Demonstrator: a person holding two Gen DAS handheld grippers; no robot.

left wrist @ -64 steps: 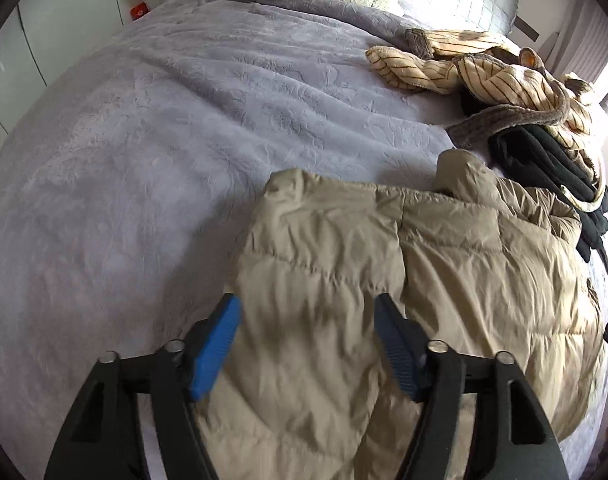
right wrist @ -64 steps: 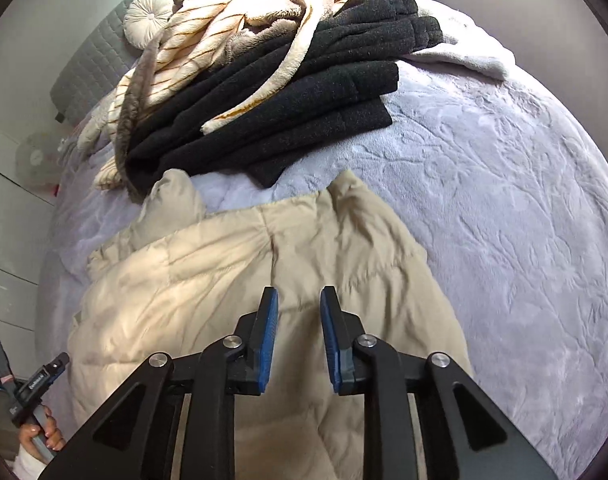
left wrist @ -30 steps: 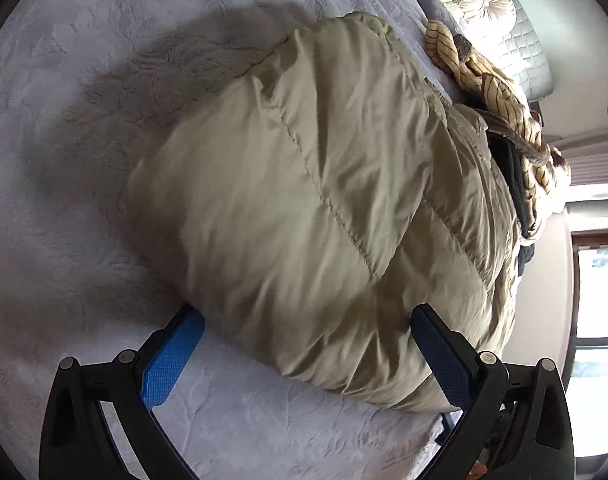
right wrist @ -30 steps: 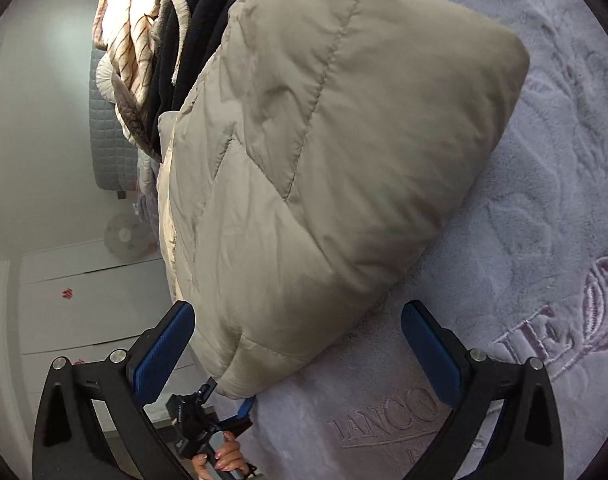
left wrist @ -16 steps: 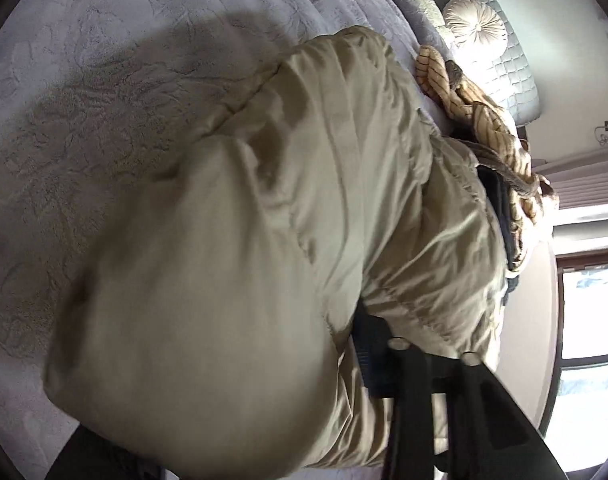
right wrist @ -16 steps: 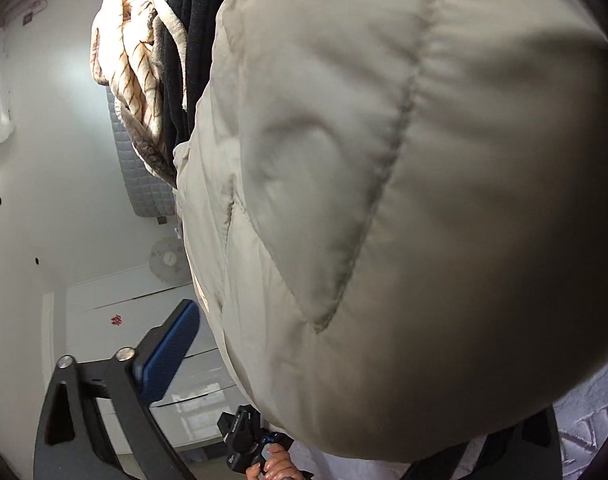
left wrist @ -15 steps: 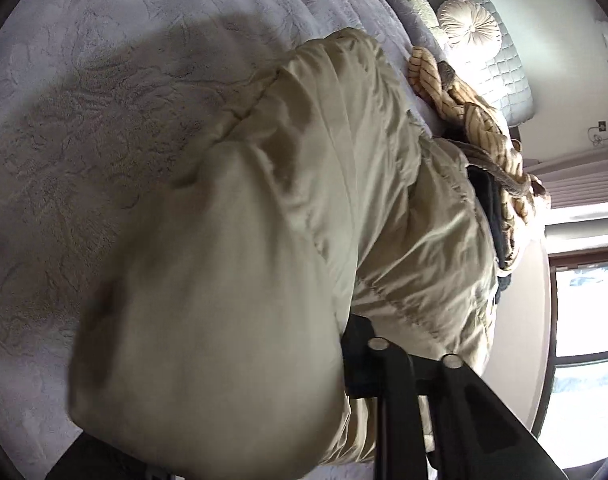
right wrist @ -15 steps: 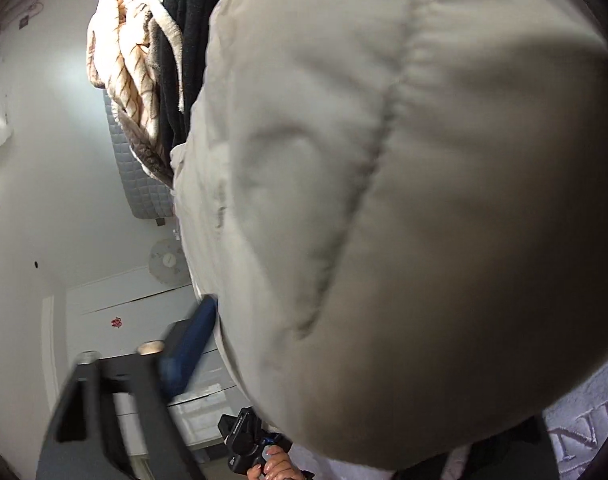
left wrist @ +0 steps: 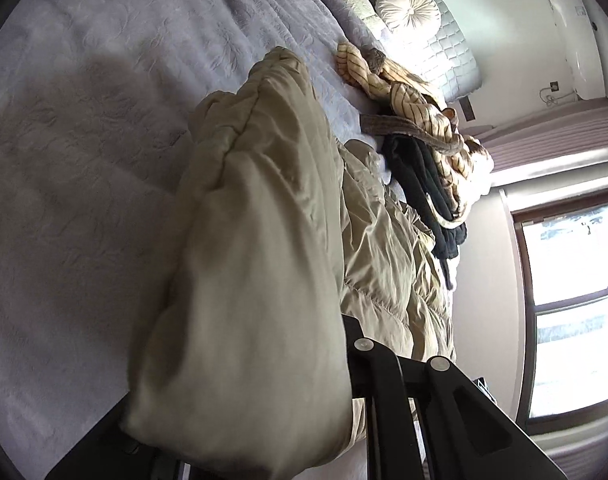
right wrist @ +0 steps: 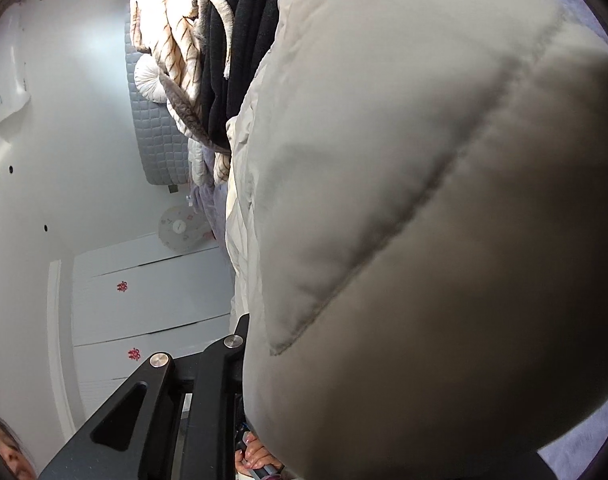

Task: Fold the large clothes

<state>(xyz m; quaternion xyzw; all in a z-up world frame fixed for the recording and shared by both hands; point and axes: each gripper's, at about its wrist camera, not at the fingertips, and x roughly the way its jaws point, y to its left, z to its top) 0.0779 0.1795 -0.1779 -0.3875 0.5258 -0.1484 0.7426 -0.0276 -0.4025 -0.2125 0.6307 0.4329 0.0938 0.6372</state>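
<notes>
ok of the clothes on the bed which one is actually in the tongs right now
The beige puffer jacket. Its padded bulk fills both wrist views, bunched against each set of tongs, while the striped cream garment and the black garment lie untouched, piled together farther up the bed.

Each hand-held gripper is rolled sideways: the left hand-held gripper (left wrist: 304, 360) and right hand-held gripper (right wrist: 287, 340) both clamp puffy fabric, fingertips hidden.

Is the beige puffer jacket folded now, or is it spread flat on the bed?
Folded: the beige puffer jacket is a thick doubled bundle, bulging between both grippers' fingers.
</notes>
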